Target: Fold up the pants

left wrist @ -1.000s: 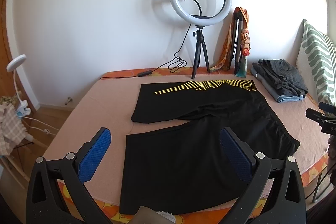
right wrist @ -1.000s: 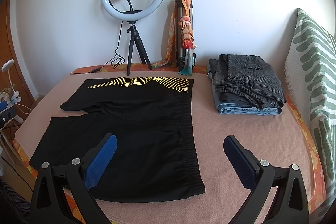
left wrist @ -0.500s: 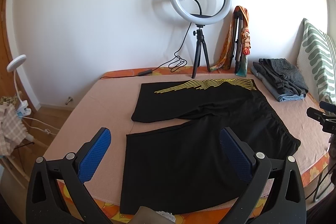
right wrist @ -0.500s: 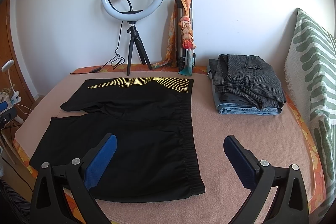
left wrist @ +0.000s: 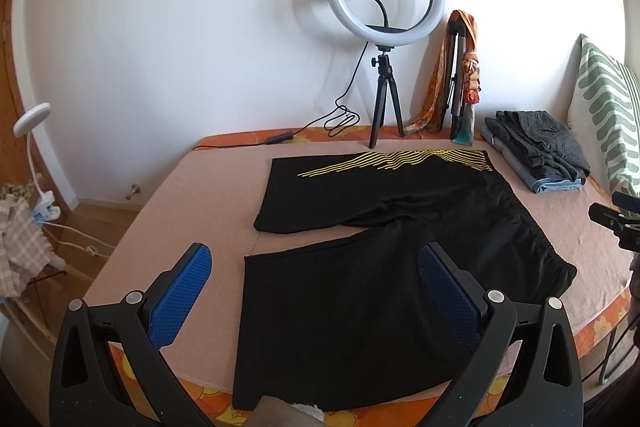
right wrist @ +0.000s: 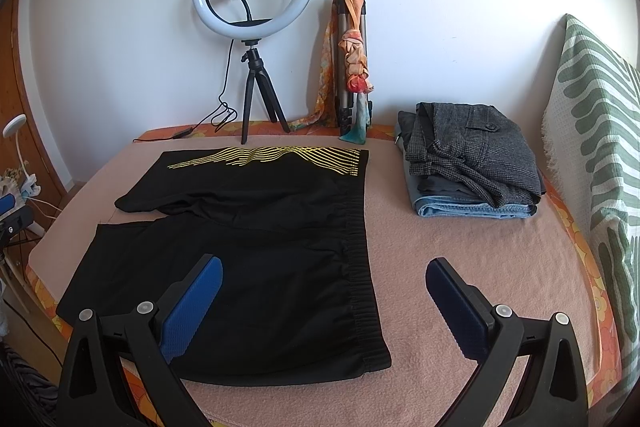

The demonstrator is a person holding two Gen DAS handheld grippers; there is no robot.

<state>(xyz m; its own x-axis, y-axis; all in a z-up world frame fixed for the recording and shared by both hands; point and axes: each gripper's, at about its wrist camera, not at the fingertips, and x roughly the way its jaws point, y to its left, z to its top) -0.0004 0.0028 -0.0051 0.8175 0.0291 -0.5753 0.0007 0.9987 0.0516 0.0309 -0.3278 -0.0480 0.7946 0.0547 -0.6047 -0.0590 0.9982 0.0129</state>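
Both tongs, left and right, gape empty at frame bottom; shorts lie flat mid-frame, ready for folding.

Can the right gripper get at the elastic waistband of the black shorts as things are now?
Probably yes. The right gripper is open and hovers over the near end of the waistband of the black shorts, which lie flat on the bed. Nothing lies between them; the folded clothes sit well aside.
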